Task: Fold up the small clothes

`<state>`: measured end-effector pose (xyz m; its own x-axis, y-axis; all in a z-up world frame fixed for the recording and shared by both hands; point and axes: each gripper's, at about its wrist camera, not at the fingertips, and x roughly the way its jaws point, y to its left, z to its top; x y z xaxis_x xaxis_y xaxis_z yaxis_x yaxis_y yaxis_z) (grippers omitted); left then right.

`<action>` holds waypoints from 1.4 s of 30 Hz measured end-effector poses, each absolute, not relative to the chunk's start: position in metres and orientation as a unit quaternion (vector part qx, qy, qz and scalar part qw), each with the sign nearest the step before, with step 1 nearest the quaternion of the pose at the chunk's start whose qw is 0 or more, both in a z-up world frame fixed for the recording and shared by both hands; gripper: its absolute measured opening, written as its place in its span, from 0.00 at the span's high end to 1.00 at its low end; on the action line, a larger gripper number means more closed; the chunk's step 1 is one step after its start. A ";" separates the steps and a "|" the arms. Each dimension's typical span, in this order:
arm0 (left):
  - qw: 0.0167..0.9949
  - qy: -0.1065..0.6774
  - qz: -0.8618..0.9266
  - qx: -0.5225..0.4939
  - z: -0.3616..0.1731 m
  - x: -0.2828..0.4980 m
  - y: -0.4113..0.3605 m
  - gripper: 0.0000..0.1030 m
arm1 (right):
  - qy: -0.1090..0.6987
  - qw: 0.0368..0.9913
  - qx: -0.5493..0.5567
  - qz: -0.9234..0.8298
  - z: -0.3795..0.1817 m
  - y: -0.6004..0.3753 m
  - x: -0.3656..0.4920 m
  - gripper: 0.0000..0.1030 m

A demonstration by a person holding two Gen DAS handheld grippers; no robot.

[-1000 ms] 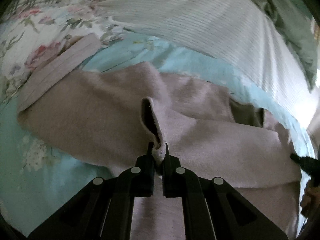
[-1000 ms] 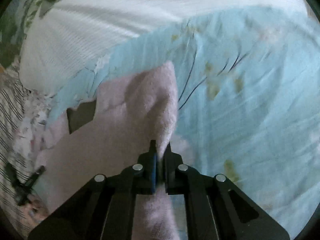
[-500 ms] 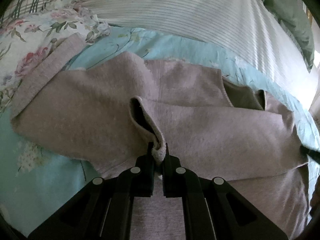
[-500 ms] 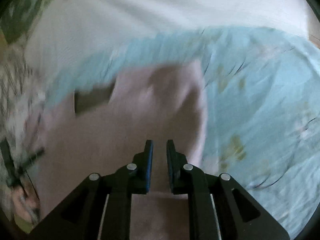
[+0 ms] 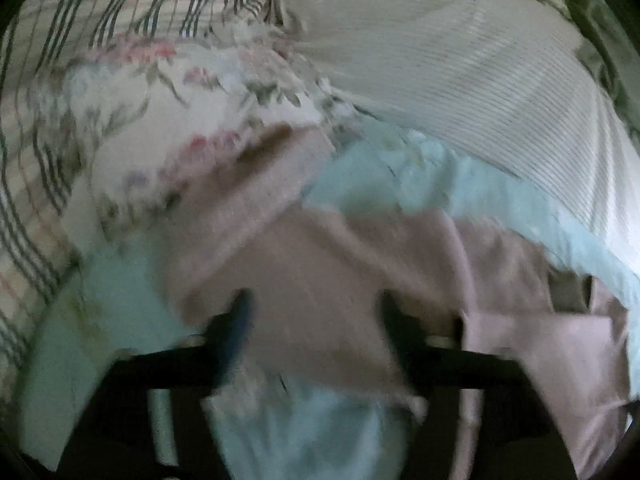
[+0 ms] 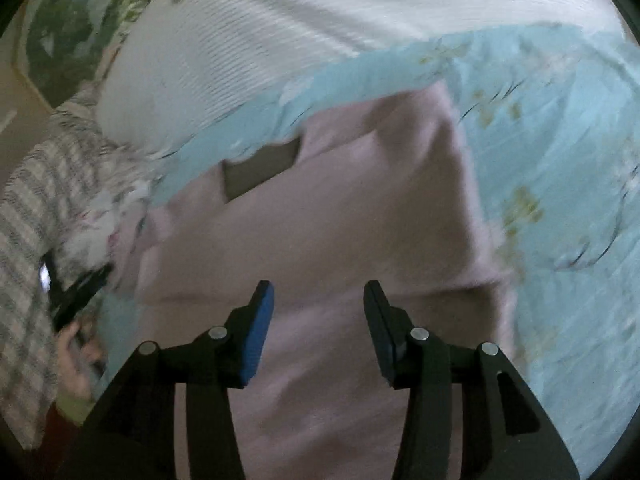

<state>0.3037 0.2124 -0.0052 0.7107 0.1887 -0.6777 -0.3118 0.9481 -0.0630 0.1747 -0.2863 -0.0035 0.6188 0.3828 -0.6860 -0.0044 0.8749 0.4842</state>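
A pale pink fleece garment (image 6: 340,216) lies folded on a light blue floral bedsheet (image 6: 560,128). It also shows, blurred, in the left wrist view (image 5: 340,280), with a sleeve (image 5: 240,192) stretching up left. My left gripper (image 5: 316,312) is open and empty just above the garment's near left part. My right gripper (image 6: 318,300) is open and empty above the garment's near edge. A dark opening (image 6: 260,168) shows at the garment's far side. The other gripper and hand (image 6: 76,320) appear at the left edge of the right wrist view.
A white ribbed pillow (image 5: 460,60) lies behind the garment, also in the right wrist view (image 6: 280,20). A floral pillow (image 5: 160,92) and a plaid cloth (image 5: 100,12) sit at the far left. Green patterned fabric (image 6: 60,40) is at the back.
Both grippers have let go of the pink garment and opened wide. The lifted fold has dropped flat. The left gripper has swung left and back; its view is motion-blurred.
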 end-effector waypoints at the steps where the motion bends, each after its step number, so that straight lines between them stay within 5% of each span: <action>1: 0.920 0.357 0.141 -0.073 -0.004 0.314 0.215 0.09 | 0.429 0.867 0.226 0.119 -0.007 -0.279 0.173 0.53; 11: 0.881 0.408 0.234 0.053 -0.035 0.428 0.248 0.11 | 0.461 0.843 0.235 0.151 -0.026 -0.242 0.164 0.53; 12: 0.877 0.415 0.236 0.049 -0.039 0.434 0.254 0.27 | 0.461 0.843 0.233 0.150 -0.027 -0.241 0.163 0.53; 13: 0.875 0.423 0.233 0.044 -0.043 0.439 0.260 0.62 | 0.462 0.844 0.231 0.149 -0.027 -0.240 0.163 0.53; 15: 0.872 0.440 0.213 0.023 -0.049 0.444 0.268 0.94 | 0.463 0.843 0.228 0.150 -0.029 -0.240 0.162 0.53; 27: 0.938 0.329 0.090 -0.063 0.020 0.351 0.219 0.96 | 0.445 0.849 0.234 0.165 -0.022 -0.237 0.152 0.53; 42: 0.937 0.311 -0.130 -0.096 0.047 0.290 -0.002 0.96 | 0.411 0.858 0.272 0.143 -0.012 -0.268 0.128 0.53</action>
